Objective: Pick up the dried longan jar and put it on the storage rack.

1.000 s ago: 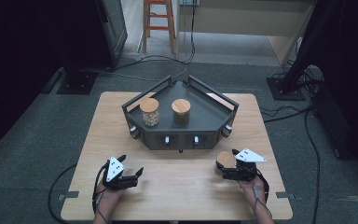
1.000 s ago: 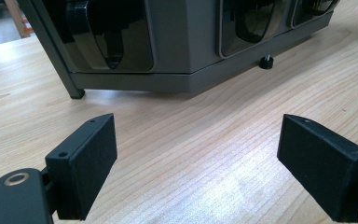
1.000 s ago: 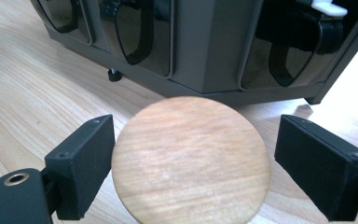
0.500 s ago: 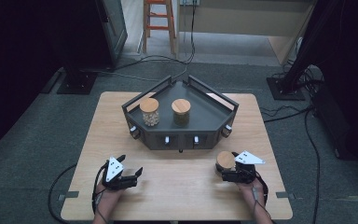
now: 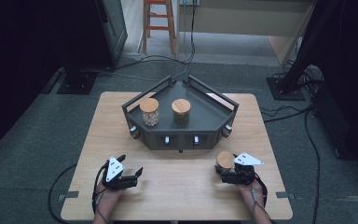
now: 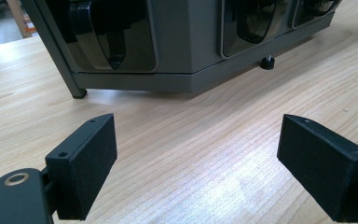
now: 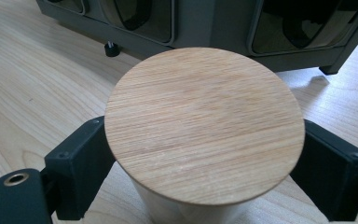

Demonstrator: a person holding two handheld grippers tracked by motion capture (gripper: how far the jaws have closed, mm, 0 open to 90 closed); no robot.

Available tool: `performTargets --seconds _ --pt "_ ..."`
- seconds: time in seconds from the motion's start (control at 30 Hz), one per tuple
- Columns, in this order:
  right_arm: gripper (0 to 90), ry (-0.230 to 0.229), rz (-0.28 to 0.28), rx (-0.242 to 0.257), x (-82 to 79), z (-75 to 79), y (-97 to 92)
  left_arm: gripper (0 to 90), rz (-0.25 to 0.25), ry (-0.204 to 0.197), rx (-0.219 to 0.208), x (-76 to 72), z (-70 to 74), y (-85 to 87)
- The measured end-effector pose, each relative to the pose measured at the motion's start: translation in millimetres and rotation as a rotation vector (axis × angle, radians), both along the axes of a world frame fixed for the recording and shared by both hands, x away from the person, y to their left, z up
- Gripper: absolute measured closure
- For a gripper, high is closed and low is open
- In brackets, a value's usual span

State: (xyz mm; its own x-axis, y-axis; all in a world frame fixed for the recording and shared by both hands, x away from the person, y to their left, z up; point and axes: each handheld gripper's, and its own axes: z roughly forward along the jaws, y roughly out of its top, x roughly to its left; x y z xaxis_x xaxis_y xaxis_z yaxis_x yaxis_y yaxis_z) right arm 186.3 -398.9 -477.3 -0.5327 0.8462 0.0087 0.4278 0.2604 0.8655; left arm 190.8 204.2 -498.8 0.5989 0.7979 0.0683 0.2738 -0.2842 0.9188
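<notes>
Two jars (image 5: 149, 111) already on rack (image 5: 223, 103); right gripper (image 5: 225, 169) clamps third wood-lidded jar (image 7: 204, 123), unlifted; left gripper (image 6: 196, 158) open, empty.

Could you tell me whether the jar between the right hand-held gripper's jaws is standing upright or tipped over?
Upright. The jar stands on the table with its round wooden lid on top, facing up, between the right hand-held gripper jaws.

Left claw (image 5: 131, 175) hangs low over the bench (image 5: 177, 196) with jaws spread wide; right claw (image 5: 224, 173) sits level, jaws either side of a jar (image 5: 225, 161).
</notes>
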Motion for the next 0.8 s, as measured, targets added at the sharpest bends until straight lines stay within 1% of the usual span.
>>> performTargets --seconds 0.17,0.4,0.53,0.67,0.8 --pt "12.4 0.005 -0.001 0.001 0.3 -0.7 0.4 11.8 0.000 0.000 0.000 0.3 -0.1 -0.1" --pt "12.6 0.017 -0.002 0.015 1.7 -4.2 -0.2 11.8 0.000 0.000 0.000 0.4 -0.1 0.0" --pt "16.8 0.027 -0.013 0.015 2.6 -5.4 1.0 11.8 0.000 0.000 0.001 0.2 0.0 -0.2" --pt "22.0 0.036 -0.011 0.032 4.0 -8.3 -0.7 11.8 0.000 0.000 0.000 0.2 0.0 0.1" --pt "23.7 0.035 -0.014 0.033 4.1 -10.0 -1.0 11.8 -0.001 -0.001 0.000 0.2 0.0 0.0"
